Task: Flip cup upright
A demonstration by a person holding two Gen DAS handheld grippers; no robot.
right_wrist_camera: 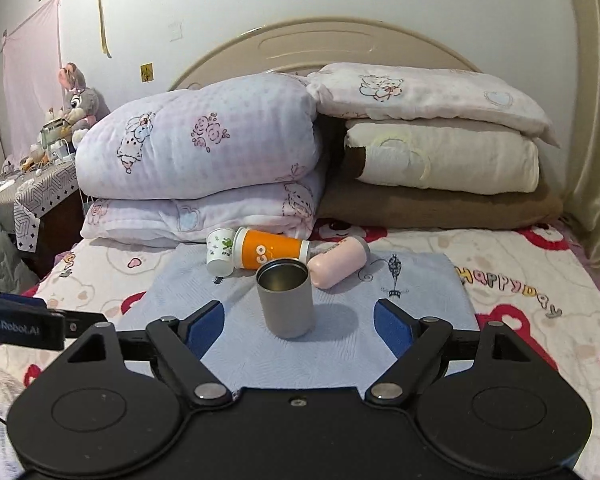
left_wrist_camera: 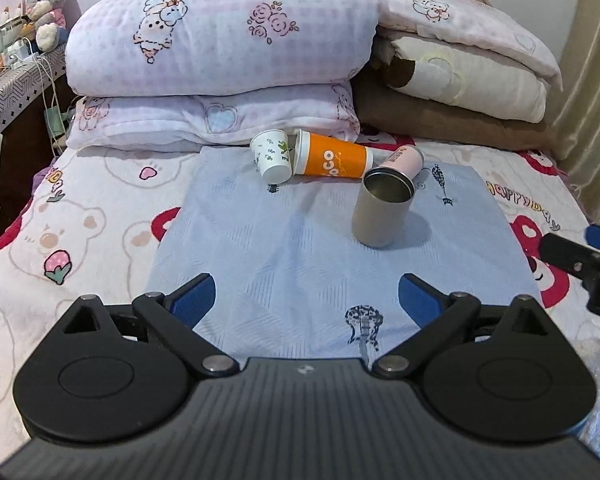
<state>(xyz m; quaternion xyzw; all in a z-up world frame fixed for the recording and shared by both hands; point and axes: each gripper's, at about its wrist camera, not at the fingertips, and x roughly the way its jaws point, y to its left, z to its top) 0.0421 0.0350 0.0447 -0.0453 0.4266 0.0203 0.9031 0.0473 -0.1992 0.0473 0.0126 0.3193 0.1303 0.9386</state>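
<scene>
On the blue cloth [left_wrist_camera: 284, 240] a white cup [left_wrist_camera: 271, 157] is lying on its side at the left, touching an orange cup [left_wrist_camera: 332, 160], also lying down; a pink cup [left_wrist_camera: 406, 159] is lying behind the grey cup [left_wrist_camera: 382, 208], which is standing upright, mouth open. So one looks done, three seemingly waiting. Left gripper [left_wrist_camera: 306, 300] and right gripper [right_wrist_camera: 299, 322] are both hanging wide and empty. The orange cup's far end is hiding behind the grey one

Grey cup [left_wrist_camera: 382, 208] upright — left gripper [left_wrist_camera: 306, 300] spread, empty.
</scene>
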